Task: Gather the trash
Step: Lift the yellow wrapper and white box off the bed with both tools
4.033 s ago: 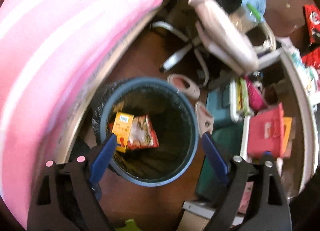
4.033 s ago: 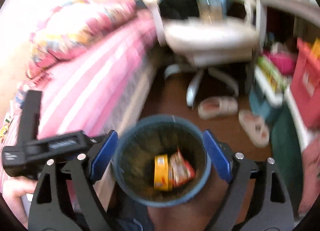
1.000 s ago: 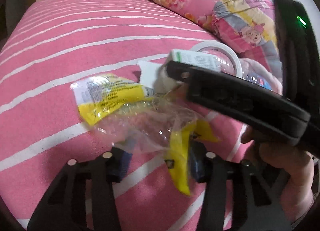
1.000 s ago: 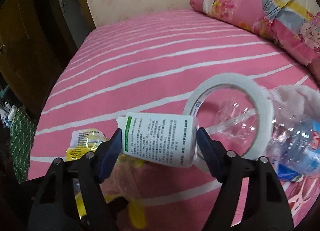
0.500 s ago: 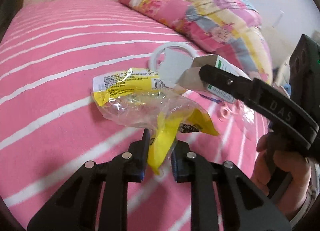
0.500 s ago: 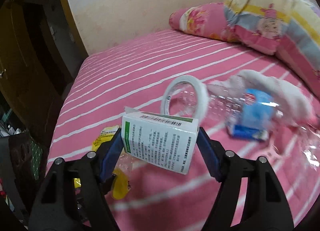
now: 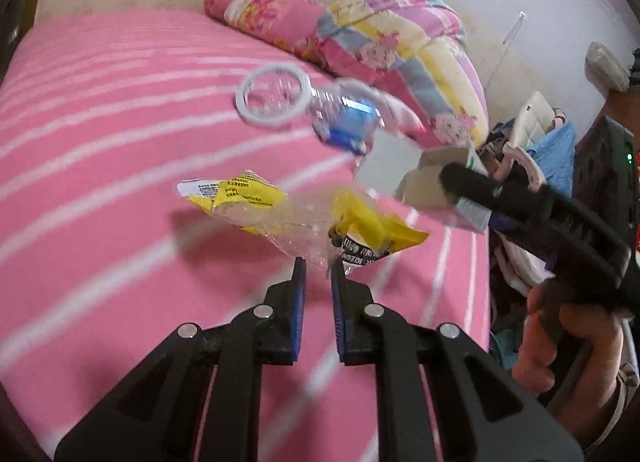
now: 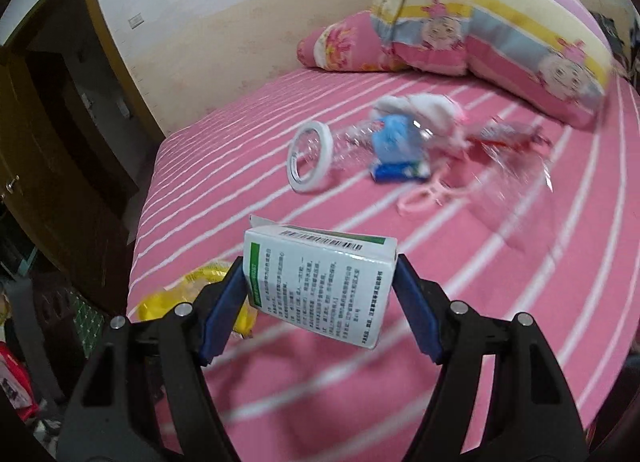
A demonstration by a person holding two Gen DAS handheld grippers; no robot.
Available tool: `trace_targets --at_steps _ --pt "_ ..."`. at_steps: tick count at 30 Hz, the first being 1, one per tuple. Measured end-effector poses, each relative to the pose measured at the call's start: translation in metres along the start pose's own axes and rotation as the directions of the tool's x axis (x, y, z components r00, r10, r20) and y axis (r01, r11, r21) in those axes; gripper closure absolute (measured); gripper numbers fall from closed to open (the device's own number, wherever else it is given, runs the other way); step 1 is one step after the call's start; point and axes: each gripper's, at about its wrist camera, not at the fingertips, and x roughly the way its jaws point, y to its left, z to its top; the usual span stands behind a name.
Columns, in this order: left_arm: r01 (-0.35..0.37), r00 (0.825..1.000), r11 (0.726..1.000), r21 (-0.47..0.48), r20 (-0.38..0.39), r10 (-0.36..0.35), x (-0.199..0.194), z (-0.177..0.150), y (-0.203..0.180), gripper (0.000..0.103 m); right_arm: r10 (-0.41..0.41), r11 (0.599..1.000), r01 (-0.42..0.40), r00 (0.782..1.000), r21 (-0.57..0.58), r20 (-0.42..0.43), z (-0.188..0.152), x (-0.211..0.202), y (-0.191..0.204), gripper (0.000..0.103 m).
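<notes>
My left gripper (image 7: 318,268) is shut on a yellow and clear plastic wrapper (image 7: 304,217) and holds it above the pink striped bed (image 7: 120,149). My right gripper (image 8: 320,282) is shut on a white and green carton box (image 8: 320,286), also lifted off the bed; box and gripper also show in the left wrist view (image 7: 432,181). The wrapper shows at lower left in the right wrist view (image 8: 192,294). On the bed remain a white tape ring (image 8: 310,161), a clear bottle with a blue label (image 8: 388,141) and a red-printed clear wrapper (image 8: 508,141).
Patterned pillows (image 8: 480,33) lie at the head of the bed. A pink plastic clip (image 8: 428,193) and a white cloth (image 8: 420,109) lie by the bottle. A dark wooden door (image 8: 48,165) stands left. A cluttered chair (image 7: 536,141) is beyond the bed's edge.
Both grippers have lifted and drawn back from the bed with the wrapper and the box. The tape ring and bottle now look farther away.
</notes>
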Motion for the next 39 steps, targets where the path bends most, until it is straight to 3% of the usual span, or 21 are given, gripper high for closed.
trace_targets --at_steps 8,9,10,12,18,21,24,32,36,38,39 --pt "-0.032 0.997 0.999 0.011 -0.076 0.033 -0.008 -0.051 -0.027 0.085 -0.022 0.999 0.021 0.999 -0.031 -0.025 -0.026 -0.037 -0.005 0.031" --pt "-0.043 0.996 0.999 0.019 -0.073 0.044 -0.009 -0.053 -0.029 0.078 -0.025 0.999 0.024 0.999 -0.035 -0.029 -0.029 -0.038 -0.006 0.031" --pt "-0.056 0.997 0.998 0.023 -0.06 0.058 -0.012 -0.054 -0.032 0.061 -0.028 0.999 0.027 0.999 -0.04 -0.033 -0.031 -0.039 -0.005 0.031" --pt "-0.081 0.996 0.996 0.023 -0.028 0.081 -0.018 -0.055 -0.034 0.044 -0.026 0.999 0.024 0.999 -0.046 -0.039 -0.035 -0.042 -0.007 0.031" --pt "-0.075 0.997 0.997 0.021 0.036 0.074 -0.023 -0.047 -0.045 0.034 -0.04 0.997 0.038 0.999 -0.064 -0.032 -0.038 -0.046 -0.013 0.031" --pt "-0.099 0.994 0.992 0.082 0.043 0.095 -0.02 -0.044 -0.058 0.021 -0.035 0.999 0.034 0.999 -0.04 -0.031 -0.037 -0.047 -0.021 0.031" --pt "-0.126 0.992 0.987 0.096 0.015 0.125 -0.007 -0.044 -0.061 0.02 -0.04 0.999 0.04 0.998 -0.024 -0.04 -0.035 -0.045 -0.028 0.031" --pt "-0.054 0.999 0.998 -0.043 -0.009 0.053 0.016 -0.034 -0.049 0.016 -0.04 0.999 0.04 0.998 -0.006 -0.05 -0.034 -0.042 -0.036 0.031" --pt "-0.04 0.998 0.993 -0.114 -0.061 0.033 0.04 -0.027 -0.037 0.017 -0.032 1.0 0.032 0.998 -0.002 -0.05 -0.033 -0.041 -0.036 0.031" --pt "-0.04 0.996 0.992 -0.124 -0.084 0.029 0.049 -0.027 -0.035 0.026 -0.031 1.0 0.031 0.998 -0.007 -0.059 -0.033 -0.038 -0.035 0.031" --pt "-0.041 0.996 0.992 -0.121 -0.088 0.03 0.052 -0.027 -0.034 0.037 -0.031 1.0 0.03 0.998 -0.01 -0.061 -0.033 -0.037 -0.034 0.031"
